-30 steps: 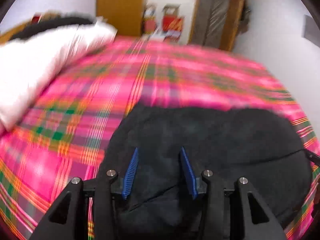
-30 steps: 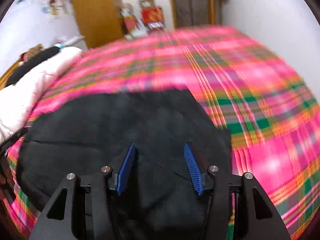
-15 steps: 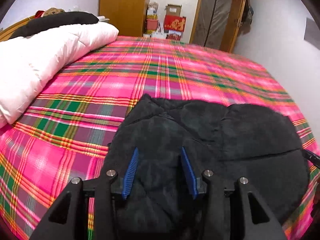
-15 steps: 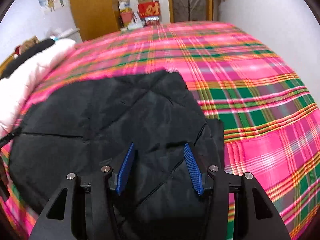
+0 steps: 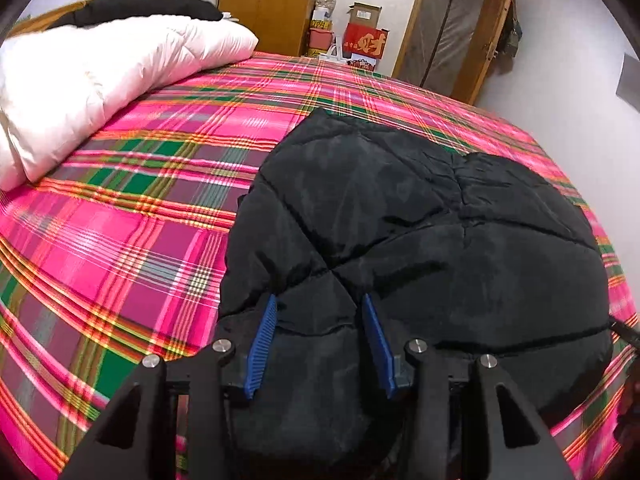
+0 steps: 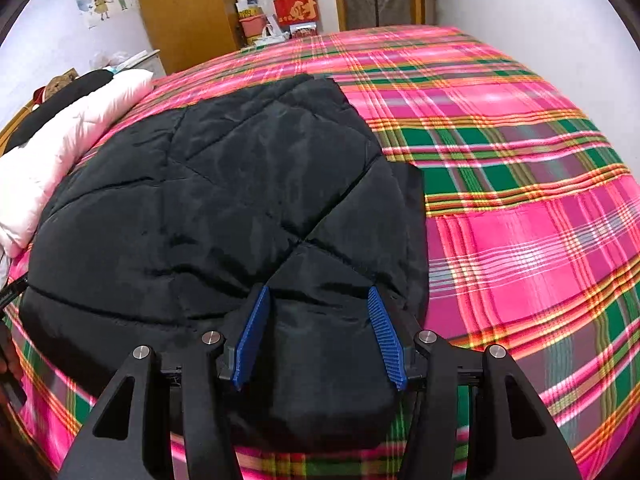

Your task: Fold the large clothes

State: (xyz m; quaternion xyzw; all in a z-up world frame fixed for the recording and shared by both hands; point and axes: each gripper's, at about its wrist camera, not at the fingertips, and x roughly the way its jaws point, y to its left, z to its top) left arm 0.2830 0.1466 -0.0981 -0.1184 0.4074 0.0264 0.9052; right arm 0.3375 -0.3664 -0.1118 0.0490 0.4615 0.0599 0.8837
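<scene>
Both grippers, left (image 5: 318,342) and right (image 6: 318,336), seemingly clamp our already doubled-over black jacket (image 5: 420,240); further folds likely remain.

The jacket (image 5: 420,240) is black quilted cloth, puffy with a faint sheen. The bedsheet (image 5: 140,240) is smooth woven plaid cloth. The quilt (image 5: 100,72) is pale, soft padded fabric. Each claw (image 6: 318,300) has ribbed blue plastic pads (image 6: 252,336) on matt black plastic, with shiny metal screws.

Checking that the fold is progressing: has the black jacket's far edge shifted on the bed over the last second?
Yes. In the left wrist view the black jacket's far edge now lies farther up the plaid bedspread, nearer the white duvet's end.
</scene>
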